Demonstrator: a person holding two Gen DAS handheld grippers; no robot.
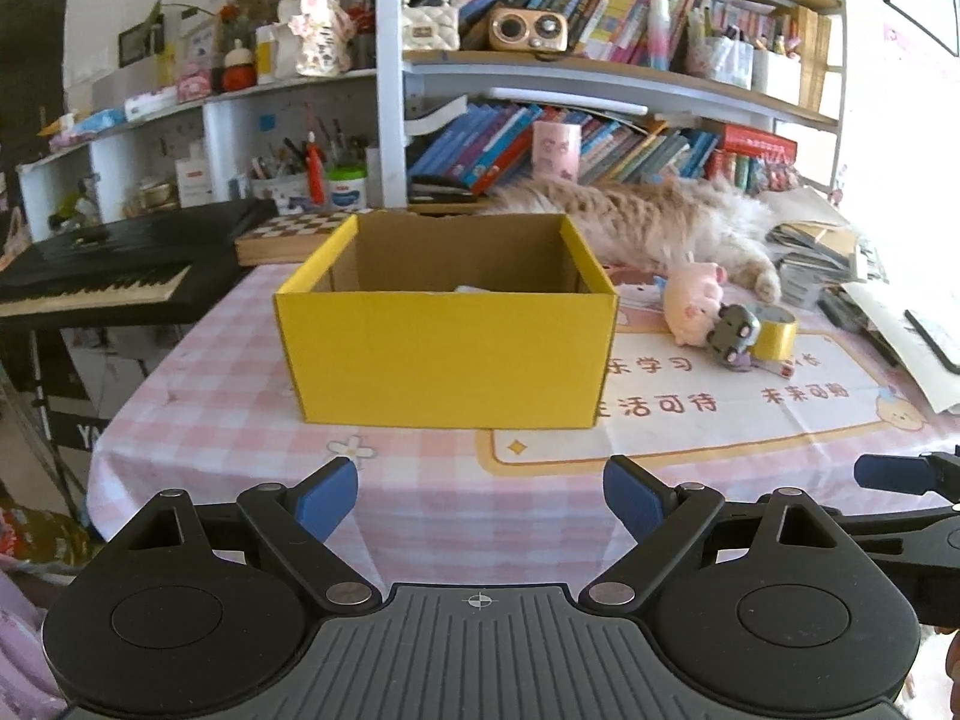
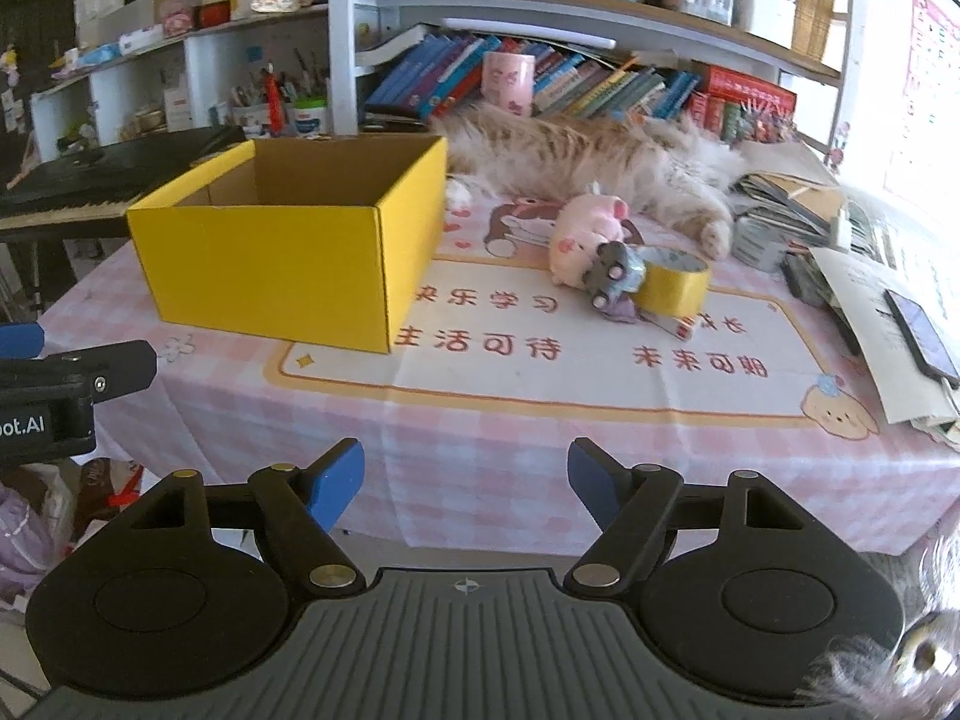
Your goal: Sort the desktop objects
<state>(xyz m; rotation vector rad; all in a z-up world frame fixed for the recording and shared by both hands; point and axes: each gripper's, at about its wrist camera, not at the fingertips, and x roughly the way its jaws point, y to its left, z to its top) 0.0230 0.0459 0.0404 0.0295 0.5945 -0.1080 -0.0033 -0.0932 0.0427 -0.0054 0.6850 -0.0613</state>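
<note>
A yellow cardboard box [image 1: 447, 351] stands open on the pink checked table; it also shows in the right wrist view [image 2: 270, 270]. To its right lie a pink plush pig [image 1: 693, 300] [image 2: 585, 237], a small grey toy car [image 1: 733, 333] [image 2: 612, 276] and a yellow tape roll [image 1: 777, 333] [image 2: 675, 288], bunched together, with a small tube [image 2: 681, 327] beside them. My left gripper [image 1: 480, 501] is open and empty at the table's near edge, in front of the box. My right gripper [image 2: 465, 483] is open and empty at the near edge, well short of the toys.
A fluffy cat [image 1: 648, 219] [image 2: 600, 156] lies across the back of the table behind the toys. Piled papers and a phone [image 2: 921, 336] fill the right side. A keyboard piano [image 1: 102, 276] stands left. Bookshelves [image 1: 600, 60] rise behind.
</note>
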